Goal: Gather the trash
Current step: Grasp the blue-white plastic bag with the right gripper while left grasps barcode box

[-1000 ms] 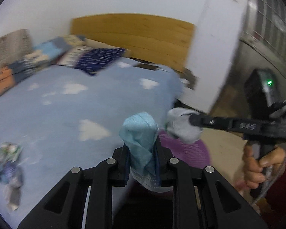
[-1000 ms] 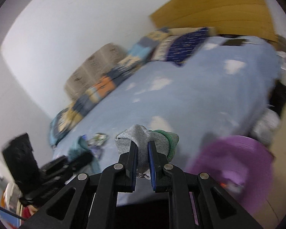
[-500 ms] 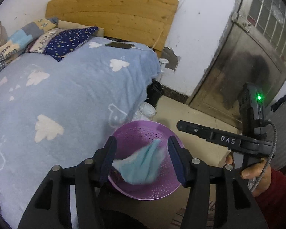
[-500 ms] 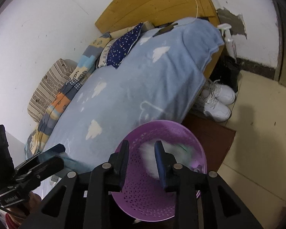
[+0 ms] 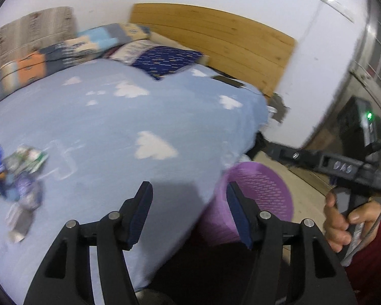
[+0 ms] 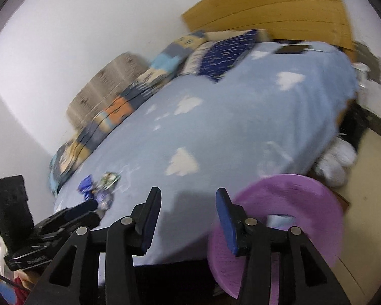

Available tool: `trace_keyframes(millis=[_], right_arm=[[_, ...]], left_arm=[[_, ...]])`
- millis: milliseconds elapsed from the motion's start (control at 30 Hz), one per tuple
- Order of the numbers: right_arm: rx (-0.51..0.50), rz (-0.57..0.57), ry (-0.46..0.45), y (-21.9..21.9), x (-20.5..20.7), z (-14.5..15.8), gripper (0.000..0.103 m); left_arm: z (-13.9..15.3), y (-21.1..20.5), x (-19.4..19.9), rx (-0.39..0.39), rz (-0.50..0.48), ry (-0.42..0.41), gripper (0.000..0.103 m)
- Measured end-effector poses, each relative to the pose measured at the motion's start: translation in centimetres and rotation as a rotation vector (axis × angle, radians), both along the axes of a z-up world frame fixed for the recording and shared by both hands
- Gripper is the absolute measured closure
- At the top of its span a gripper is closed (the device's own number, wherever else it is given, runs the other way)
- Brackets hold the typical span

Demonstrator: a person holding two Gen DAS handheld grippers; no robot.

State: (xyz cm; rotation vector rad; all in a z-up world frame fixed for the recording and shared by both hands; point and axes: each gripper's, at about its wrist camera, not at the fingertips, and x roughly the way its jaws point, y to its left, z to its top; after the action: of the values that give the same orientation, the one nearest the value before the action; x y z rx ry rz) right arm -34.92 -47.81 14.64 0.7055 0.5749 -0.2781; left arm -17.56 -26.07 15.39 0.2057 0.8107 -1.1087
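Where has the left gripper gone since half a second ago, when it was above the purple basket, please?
Yes, it moved: the left gripper, jaws just opened and empty, now points at the blue blanket, with the purple basket off to its right.

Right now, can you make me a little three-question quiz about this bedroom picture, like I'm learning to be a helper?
1. True or false: the left gripper is holding a piece of trash.
2. What colour is the basket beside the bed? A) green B) purple C) red
3. Fill in: the leftover wrappers lie on the blue ____ with white clouds.

Key:
1. False. Its jaws have just been opening and nothing is between them. The right gripper is empty too.
2. B, purple.
3. Blanket. The wrappers are too blurred to count.
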Motion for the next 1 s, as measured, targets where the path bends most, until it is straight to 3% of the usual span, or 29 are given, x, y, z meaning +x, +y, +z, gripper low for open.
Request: trace_keyframes(millis=[300, 533, 633, 833, 1000], right_arm=[[-0.053, 0.289, 0.008, 9.1, 11.3, 2.0, 0.053], [-0.033, 0.462, 0.096, 15.4, 20.7, -0.4, 0.049], [-0.028, 0.512, 0.16, 17.6, 25.4, -2.3, 0.048], [-0.122, 0.57, 0.264, 21.3, 34.6, -5.9, 0.048], [-0.205, 0.631, 0.314, 23.6, 39.0, -9.1, 0.048]], left_arm=[[-1.4, 12.6, 7.8, 0.004, 0.295, 0.011, 0.04], [-3.6, 20.0, 12.9, 0.02, 0.516, 0.022, 0.037], [-4.3, 21.9, 14.5, 0.015, 0.576, 0.07, 0.038], [-4.2, 23.2, 15.6, 0.001, 0.638, 0.068, 0.036], [-4.3, 23.1, 16.1, 0.006, 0.648, 0.085, 0.036]])
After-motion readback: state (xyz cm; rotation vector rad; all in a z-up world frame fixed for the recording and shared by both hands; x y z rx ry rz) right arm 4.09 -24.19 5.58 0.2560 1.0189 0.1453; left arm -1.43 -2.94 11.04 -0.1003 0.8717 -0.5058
